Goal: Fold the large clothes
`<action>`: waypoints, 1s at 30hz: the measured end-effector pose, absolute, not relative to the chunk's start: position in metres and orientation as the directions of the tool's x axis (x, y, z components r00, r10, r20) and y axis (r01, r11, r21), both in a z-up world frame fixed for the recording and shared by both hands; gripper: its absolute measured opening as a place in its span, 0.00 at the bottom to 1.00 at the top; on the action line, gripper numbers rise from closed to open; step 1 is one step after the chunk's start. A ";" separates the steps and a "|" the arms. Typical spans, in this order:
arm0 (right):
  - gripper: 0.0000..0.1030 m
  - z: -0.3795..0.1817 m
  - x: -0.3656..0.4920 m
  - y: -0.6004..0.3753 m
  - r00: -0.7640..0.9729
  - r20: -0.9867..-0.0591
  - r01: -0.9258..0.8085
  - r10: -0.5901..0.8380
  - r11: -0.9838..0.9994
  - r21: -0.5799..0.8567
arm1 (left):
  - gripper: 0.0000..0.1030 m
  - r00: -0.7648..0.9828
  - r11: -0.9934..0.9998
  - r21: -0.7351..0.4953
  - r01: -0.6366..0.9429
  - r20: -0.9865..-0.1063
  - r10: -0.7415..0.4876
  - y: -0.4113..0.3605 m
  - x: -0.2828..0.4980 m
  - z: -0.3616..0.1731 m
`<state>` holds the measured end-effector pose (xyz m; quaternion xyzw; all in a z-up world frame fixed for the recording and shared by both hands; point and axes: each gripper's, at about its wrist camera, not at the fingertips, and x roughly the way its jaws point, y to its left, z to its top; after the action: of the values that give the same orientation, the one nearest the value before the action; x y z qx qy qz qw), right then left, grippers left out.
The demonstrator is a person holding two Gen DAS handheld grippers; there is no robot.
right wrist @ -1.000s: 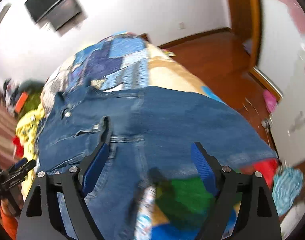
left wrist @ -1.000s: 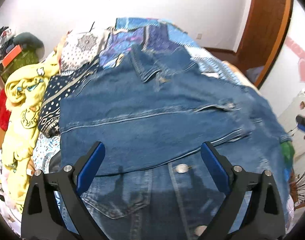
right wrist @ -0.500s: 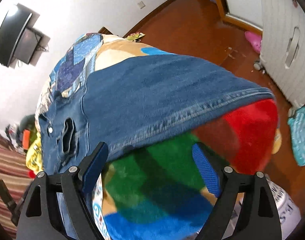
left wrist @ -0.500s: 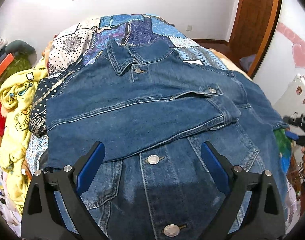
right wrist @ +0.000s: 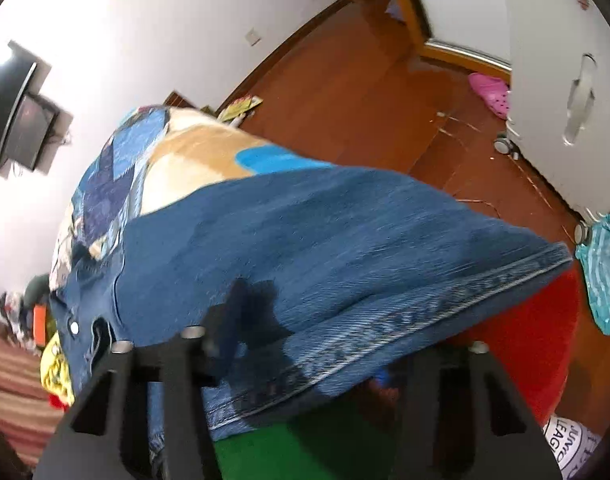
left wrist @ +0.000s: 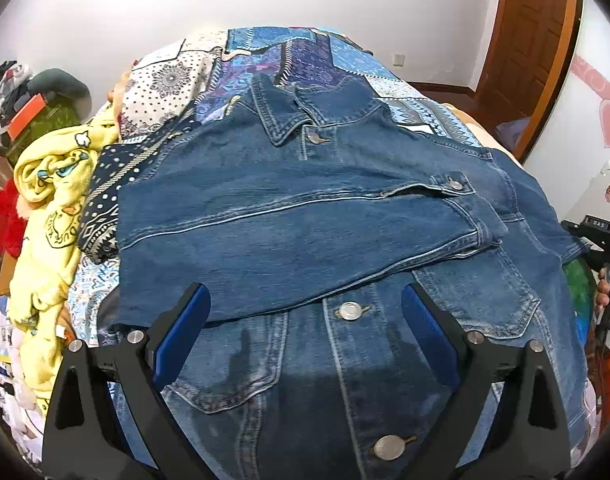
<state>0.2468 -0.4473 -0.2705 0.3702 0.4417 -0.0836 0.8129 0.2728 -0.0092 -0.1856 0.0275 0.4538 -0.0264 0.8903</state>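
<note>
A blue denim jacket [left wrist: 345, 208] lies front up on the bed, its left sleeve folded across the chest. My left gripper [left wrist: 305, 316] is open and empty above the jacket's lower front, near a metal button [left wrist: 349, 310]. In the right wrist view my right gripper [right wrist: 309, 348] is open, its fingers on either side of the hem of the jacket's other sleeve [right wrist: 345, 260]. The right finger is under the cloth, mostly hidden. The right gripper also shows at the far right of the left wrist view [left wrist: 603, 236].
A patchwork bedspread [left wrist: 305, 56] covers the bed. A yellow garment [left wrist: 49, 208] and other clothes pile at the left. A colourful fleece blanket [right wrist: 525, 340] hangs at the right edge, above the wooden floor [right wrist: 365, 92]. A white cabinet [right wrist: 565, 60] stands nearby.
My right gripper has moved in onto the sleeve hem, which now lies between its fingers. The left gripper has drawn slightly closer to the jacket.
</note>
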 end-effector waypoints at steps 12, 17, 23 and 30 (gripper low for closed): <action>0.10 -0.155 0.265 -0.398 0.730 -0.665 0.259 0.160 0.836 0.484 | 0.94 0.626 0.999 -0.031 0.033 -0.778 -0.045 0.027 0.253 -0.175; 0.09 -0.097 0.276 -0.303 0.768 -0.588 0.013 0.254 0.911 0.411 | 0.94 0.648 0.995 -0.097 0.000 -0.758 -0.074 0.048 0.245 -0.168; 0.12 -0.115 0.284 -0.191 0.652 -0.637 -0.189 0.412 0.902 0.389 | 0.94 0.670 0.991 -0.129 -0.019 -0.738 -0.084 0.068 0.229 -0.161; 0.13 -0.204 0.288 -0.127 0.395 -0.808 -0.192 0.438 0.899 0.393 | 0.94 0.677 0.985 -0.160 -0.066 -0.733 -0.074 0.089 0.212 -0.157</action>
<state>0.2884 -0.1272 -0.2037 0.1190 0.5161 0.1906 0.8265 0.2120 0.0888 -0.1574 -0.0871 0.4021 -0.0020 0.9114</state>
